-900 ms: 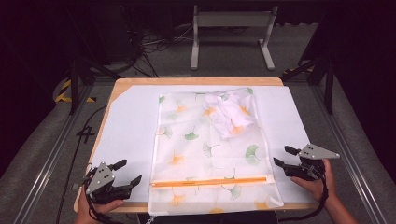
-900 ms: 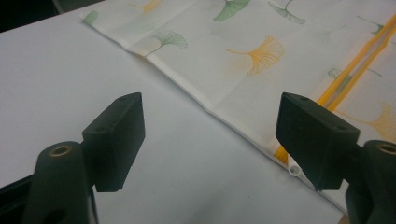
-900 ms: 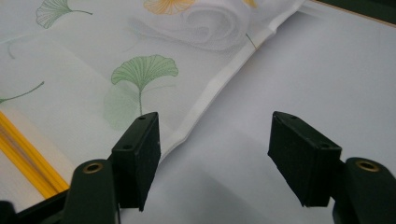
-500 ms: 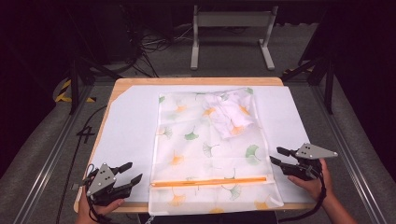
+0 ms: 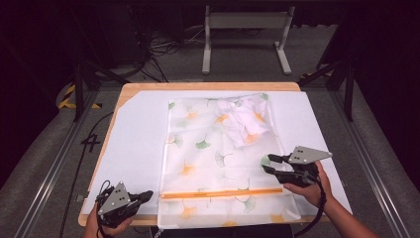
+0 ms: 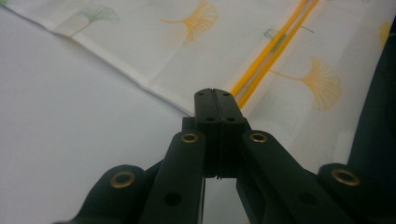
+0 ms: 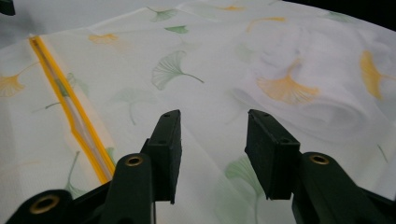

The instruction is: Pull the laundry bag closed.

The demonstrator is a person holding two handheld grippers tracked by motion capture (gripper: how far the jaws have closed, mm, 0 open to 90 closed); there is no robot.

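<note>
Two grippers work a ginkgo-print mesh bag (image 5: 218,163) lying flat mid-table. Left gripper (image 5: 144,197), jaws pressed together, sits at the orange zipper's (image 5: 223,193) left end. Right gripper (image 5: 266,164), jaws spread and empty, hovers over the bag's right edge. White paper (image 5: 138,139) lies bare alongside.

- Bag (image 5: 208,163): thin translucent mesh cloth, matt, printed with ginkgo leaves; under the right gripper (image 5: 267,163).
- Zipper (image 5: 223,193): glossy orange plastic, just ahead of the left gripper (image 5: 147,196).
- Garment (image 5: 245,121): soft white cloth, crumpled inside the bag.
- Sheet (image 5: 133,144): smooth matt white.
- Table (image 5: 198,86): pale wood edge.
- Jaws: matt black plastic, brass rivets.
- Plate (image 5: 307,154): matt grey.
</note>
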